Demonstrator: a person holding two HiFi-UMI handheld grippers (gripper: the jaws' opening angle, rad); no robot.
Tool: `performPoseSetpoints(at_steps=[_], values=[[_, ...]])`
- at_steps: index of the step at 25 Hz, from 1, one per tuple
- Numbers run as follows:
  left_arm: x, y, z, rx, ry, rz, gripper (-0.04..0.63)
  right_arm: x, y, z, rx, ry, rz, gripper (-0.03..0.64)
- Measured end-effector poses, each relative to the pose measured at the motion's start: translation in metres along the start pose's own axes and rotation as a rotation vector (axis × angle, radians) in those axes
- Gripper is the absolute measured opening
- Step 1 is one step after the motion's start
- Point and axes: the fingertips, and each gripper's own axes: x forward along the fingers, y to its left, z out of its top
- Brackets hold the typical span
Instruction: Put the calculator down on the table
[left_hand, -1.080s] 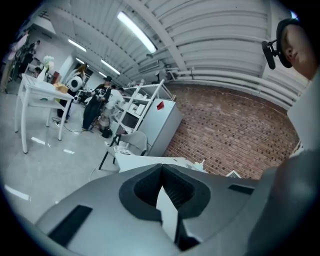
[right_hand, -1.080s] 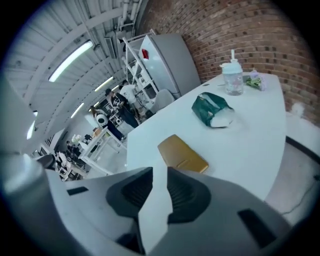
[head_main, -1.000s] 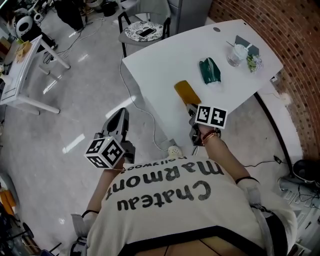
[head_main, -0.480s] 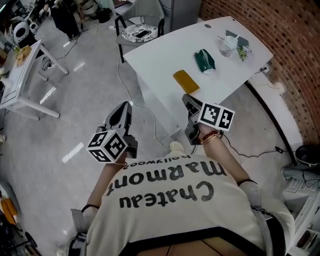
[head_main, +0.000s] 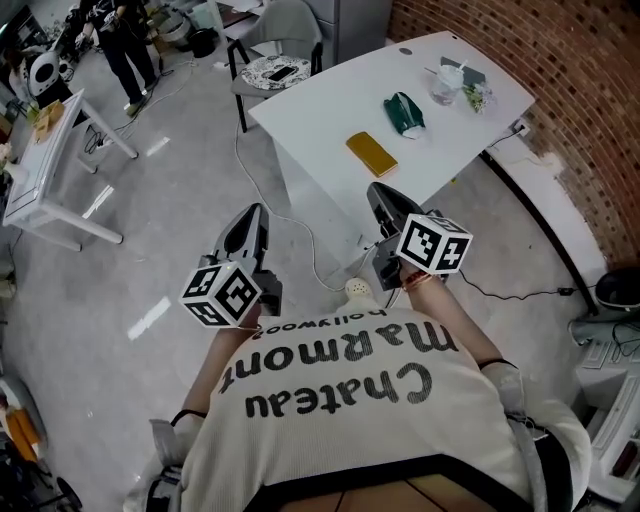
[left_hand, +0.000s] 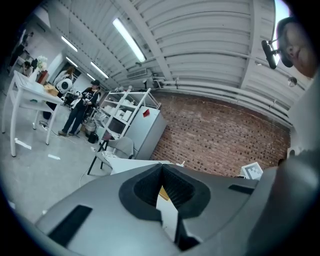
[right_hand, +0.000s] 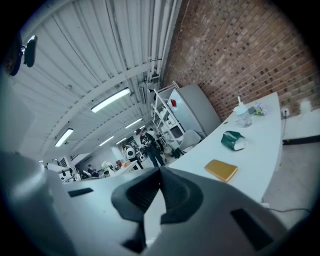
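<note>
Looking down from the head view, we see the white table (head_main: 320, 115) ahead of the person. The calculator (head_main: 371, 153), a flat mustard-yellow slab, lies on its top close to the table's near edge, touched by neither gripper. Farther along the table lies a green pouch (head_main: 402, 113), and a clear cup (head_main: 447, 85) stands towards the table's far end. The right gripper (head_main: 378, 192) hangs off the table, just short of its near edge, with its jaws pressed together on nothing. The left gripper (head_main: 250, 213) is well clear of the table, out over the grey floor (head_main: 150, 230), and is likewise clenched and empty.

In the left gripper view, we find the left gripper (left_hand: 161, 166) with its two tips meeting and nothing caught between them. A strip of the table (left_hand: 125, 162) shows beyond the jaws.

In the right gripper view, the right gripper (right_hand: 160, 170) is closed tip to tip and holds nothing. The calculator (right_hand: 221, 170) rests flat on the table (right_hand: 250, 150), apart from the jaws. The green pouch (right_hand: 232, 140) lies farther along the table, and the cup (right_hand: 242, 112) stands near the table's far end.
</note>
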Motion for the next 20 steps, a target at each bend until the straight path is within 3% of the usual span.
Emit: performPoseSetpoints(at_steps=[20], values=[[-0.025, -0.007, -0.005, -0.001, -0.027, 0.013, 0.003, -0.019, 0.002, -0.02, -0.061, 0.047, -0.036, 0.003]])
